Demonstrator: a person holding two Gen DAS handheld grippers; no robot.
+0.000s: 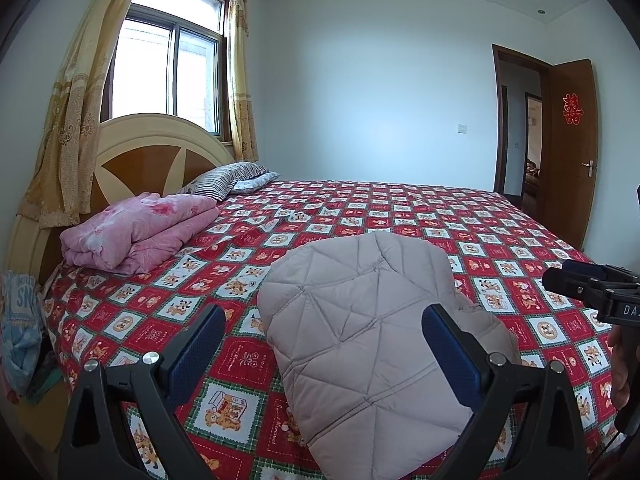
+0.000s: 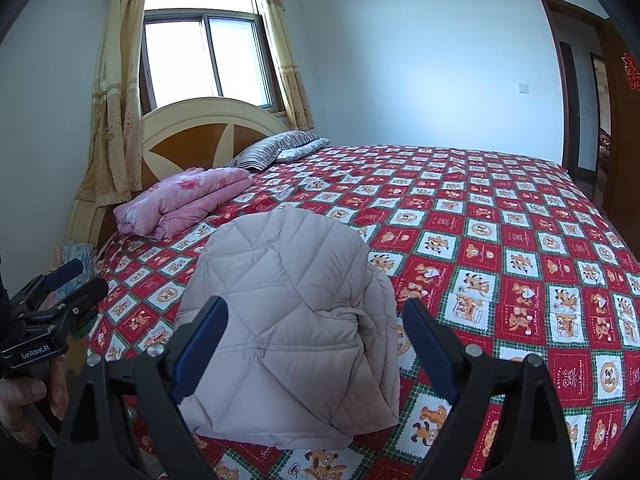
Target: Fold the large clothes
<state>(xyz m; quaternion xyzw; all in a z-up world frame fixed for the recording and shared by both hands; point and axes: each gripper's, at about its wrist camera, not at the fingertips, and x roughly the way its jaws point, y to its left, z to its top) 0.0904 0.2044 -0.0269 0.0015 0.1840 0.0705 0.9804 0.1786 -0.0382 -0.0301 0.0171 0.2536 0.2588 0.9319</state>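
Both hand-held grippers, left gripper [image 1: 320, 344] and right gripper [image 2: 316, 340], hover wide open, empty, above the folded grey quilted jacket [image 2: 288, 320] lying lower centre on the red patterned bedspread [image 2: 500, 240].

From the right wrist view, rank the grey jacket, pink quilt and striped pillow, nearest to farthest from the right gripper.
1. Grey jacket, folded on the bed just ahead of the open right gripper.
2. Pink quilt, farther back on the left.
3. Striped pillow, by the headboard.
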